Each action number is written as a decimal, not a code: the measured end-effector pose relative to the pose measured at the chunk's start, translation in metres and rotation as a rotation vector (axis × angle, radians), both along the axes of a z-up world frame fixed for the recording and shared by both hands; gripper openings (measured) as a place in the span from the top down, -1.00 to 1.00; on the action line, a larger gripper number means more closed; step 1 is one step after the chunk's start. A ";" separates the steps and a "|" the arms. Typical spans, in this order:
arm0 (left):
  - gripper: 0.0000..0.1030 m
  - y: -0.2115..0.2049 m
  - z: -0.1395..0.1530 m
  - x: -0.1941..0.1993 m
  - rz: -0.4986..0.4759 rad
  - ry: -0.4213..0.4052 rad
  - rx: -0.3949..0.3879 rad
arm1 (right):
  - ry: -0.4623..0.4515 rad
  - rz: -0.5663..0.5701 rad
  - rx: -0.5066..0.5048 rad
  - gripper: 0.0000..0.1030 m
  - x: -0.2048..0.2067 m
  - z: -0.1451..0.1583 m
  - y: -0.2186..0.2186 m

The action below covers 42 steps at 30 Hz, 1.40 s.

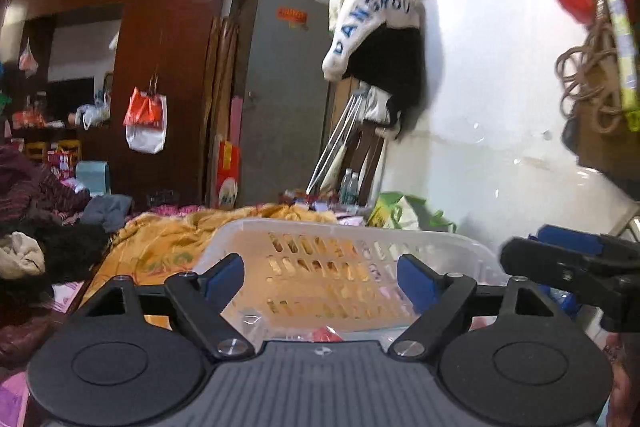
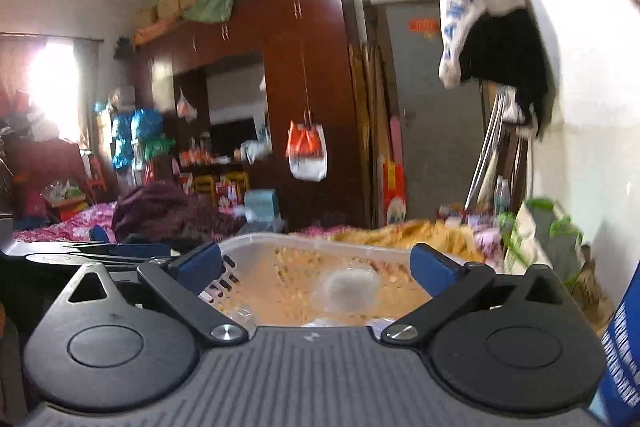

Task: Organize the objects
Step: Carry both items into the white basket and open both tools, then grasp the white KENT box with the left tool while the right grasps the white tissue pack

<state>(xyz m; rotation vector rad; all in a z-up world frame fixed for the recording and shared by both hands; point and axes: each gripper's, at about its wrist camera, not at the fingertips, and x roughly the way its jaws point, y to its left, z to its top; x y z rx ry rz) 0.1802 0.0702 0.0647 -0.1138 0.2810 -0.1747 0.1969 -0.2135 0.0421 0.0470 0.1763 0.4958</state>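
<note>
A white slotted plastic basket (image 1: pixel 344 241) sits on a bed just ahead of both grippers; it also shows in the right wrist view (image 2: pixel 256 241). My left gripper (image 1: pixel 320 277) is open and empty, held over the basket's near side. My right gripper (image 2: pixel 316 267) is open and empty over the same basket; it appears from the side in the left wrist view (image 1: pixel 560 263). Clear plastic wrapping and something red (image 1: pixel 326 334) lie in the basket bottom. A pale round item in clear wrap (image 2: pixel 348 289) lies inside, blurred.
An orange-yellow blanket (image 1: pixel 168 239) covers the bed behind the basket. Dark clothes (image 1: pixel 52 239) are piled at the left. A white wall (image 1: pixel 500 107) with hanging clothes stands at the right. A dark wardrobe (image 1: pixel 168 67) and grey door (image 1: pixel 284 99) stand at the back.
</note>
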 end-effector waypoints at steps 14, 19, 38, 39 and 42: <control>-0.78 -0.027 -0.100 -0.160 -0.093 0.026 0.111 | 0.169 0.082 -0.092 -1.00 -0.094 -0.096 -0.015; -0.78 -0.014 -0.112 -0.170 -0.113 0.016 0.105 | 0.225 0.072 -0.143 -0.55 -0.086 -0.104 -0.001; -0.78 -0.049 -0.127 -0.157 -0.132 0.077 0.176 | 0.176 0.093 -0.100 0.17 -0.103 -0.109 -0.026; -0.78 -0.051 -0.128 -0.157 -0.129 0.076 0.183 | 0.171 0.095 -0.099 0.17 -0.104 -0.108 -0.026; -0.40 -0.050 -0.129 -0.156 -0.132 0.072 0.166 | 0.166 0.105 -0.105 0.17 -0.104 -0.106 -0.025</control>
